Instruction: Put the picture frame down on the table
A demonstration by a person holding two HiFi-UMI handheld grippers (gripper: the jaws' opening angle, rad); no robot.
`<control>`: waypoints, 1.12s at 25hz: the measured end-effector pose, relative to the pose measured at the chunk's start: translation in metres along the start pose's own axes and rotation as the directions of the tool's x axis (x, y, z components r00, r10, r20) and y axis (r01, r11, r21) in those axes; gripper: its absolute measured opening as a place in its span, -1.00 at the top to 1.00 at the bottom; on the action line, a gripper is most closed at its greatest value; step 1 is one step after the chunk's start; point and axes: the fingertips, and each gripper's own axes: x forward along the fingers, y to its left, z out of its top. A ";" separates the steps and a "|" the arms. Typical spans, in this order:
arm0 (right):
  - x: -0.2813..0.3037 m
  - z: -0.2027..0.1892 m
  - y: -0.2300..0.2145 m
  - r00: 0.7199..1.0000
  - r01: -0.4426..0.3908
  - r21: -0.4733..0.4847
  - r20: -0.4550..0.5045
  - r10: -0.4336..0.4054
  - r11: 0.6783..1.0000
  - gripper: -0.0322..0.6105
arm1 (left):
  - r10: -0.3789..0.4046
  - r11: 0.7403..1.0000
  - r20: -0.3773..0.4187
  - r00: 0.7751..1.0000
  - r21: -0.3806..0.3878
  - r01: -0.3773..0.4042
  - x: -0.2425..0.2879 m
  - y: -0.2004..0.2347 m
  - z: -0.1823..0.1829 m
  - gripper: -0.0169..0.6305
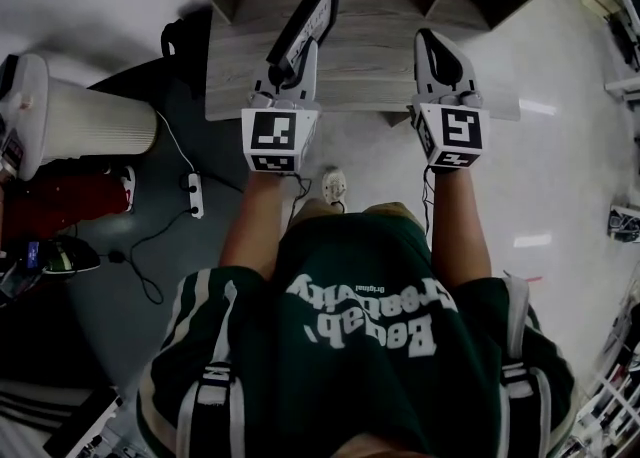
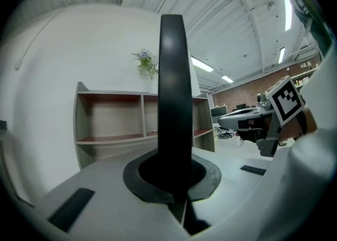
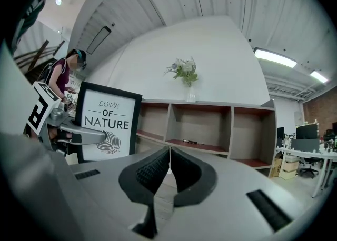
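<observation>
Leftmost, on the floor, a white ribbed cylinder stands beside a power strip with cables trailing from it. Next comes the left gripper, held level over the near part of the table. Its jaws are clamped on the lower edge of the frame. The left gripper view shows that black edge head-on, rising straight up from between the pads. The frame stands upright in the grip above the wood-grain top. No view shows whether its bottom touches the table. In the right gripper view its face reads "LOVE OF NATURE" over a leaf print.

To the right, level with the left one and apart from it, is the right gripper, also over the table. Its pads are pressed together with nothing between them.

Past both grippers a low open shelf stands against the white wall. A vase of flowers sits on top of it. Farther right in the right gripper view are desks and office chairs.
</observation>
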 end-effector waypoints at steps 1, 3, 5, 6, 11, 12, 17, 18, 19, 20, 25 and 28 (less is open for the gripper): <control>0.003 -0.004 0.000 1.000 0.003 0.000 0.002 -0.003 1.000 0.79 | -0.007 1.000 -0.002 1.000 0.000 0.007 0.004 0.001 -0.005 0.87; 0.012 -0.009 0.004 1.000 0.011 -0.004 0.006 -0.011 1.000 0.79 | -0.021 1.000 -0.006 1.000 0.003 0.021 0.010 0.009 -0.013 0.87; 0.029 -0.008 0.012 1.000 0.019 -0.011 -0.001 -0.019 1.000 0.79 | -0.035 0.999 -0.005 0.999 -0.009 0.035 0.016 0.027 -0.018 0.87; 0.040 -0.008 0.017 1.000 0.021 -0.013 -0.009 -0.022 1.000 0.79 | -0.043 0.999 -0.004 0.999 -0.018 0.043 0.020 0.038 -0.020 0.87; 0.082 -0.030 0.026 0.998 0.023 -0.013 -0.052 -0.024 1.000 0.79 | -0.082 0.996 -0.014 0.997 -0.038 0.082 0.053 0.067 -0.045 0.87; 0.087 -0.036 0.025 0.998 0.024 -0.012 -0.056 -0.024 1.000 0.79 | -0.090 0.995 -0.015 0.996 -0.041 0.089 0.060 0.068 -0.050 0.87; 0.117 -0.071 0.020 0.997 0.019 0.000 -0.076 -0.019 1.000 0.79 | -0.126 0.991 -0.029 0.992 -0.051 0.125 0.096 0.067 -0.085 0.87; 0.127 -0.082 0.019 0.996 0.016 0.001 -0.083 -0.016 1.000 0.79 | -0.130 0.990 -0.034 0.991 -0.051 0.129 0.105 0.069 -0.095 0.86; 0.136 -0.093 0.018 0.996 0.014 0.005 -0.088 -0.013 1.000 0.79 | -0.136 0.990 -0.038 0.990 -0.052 0.134 0.114 0.069 -0.106 0.87; 0.146 -0.105 0.015 0.996 0.011 0.011 -0.093 -0.010 1.000 0.79 | -0.143 0.989 -0.041 0.989 -0.053 0.141 0.125 0.069 -0.118 0.87; 0.193 -0.170 -0.011 0.994 -0.002 0.050 -0.113 0.007 0.999 0.79 | -0.154 0.987 -0.052 0.987 -0.056 0.151 0.185 0.068 -0.172 0.87; 0.219 -0.206 -0.027 0.991 -0.009 0.075 -0.130 0.019 0.997 0.79 | -0.147 0.987 -0.068 0.987 -0.075 0.142 0.217 0.067 -0.203 0.87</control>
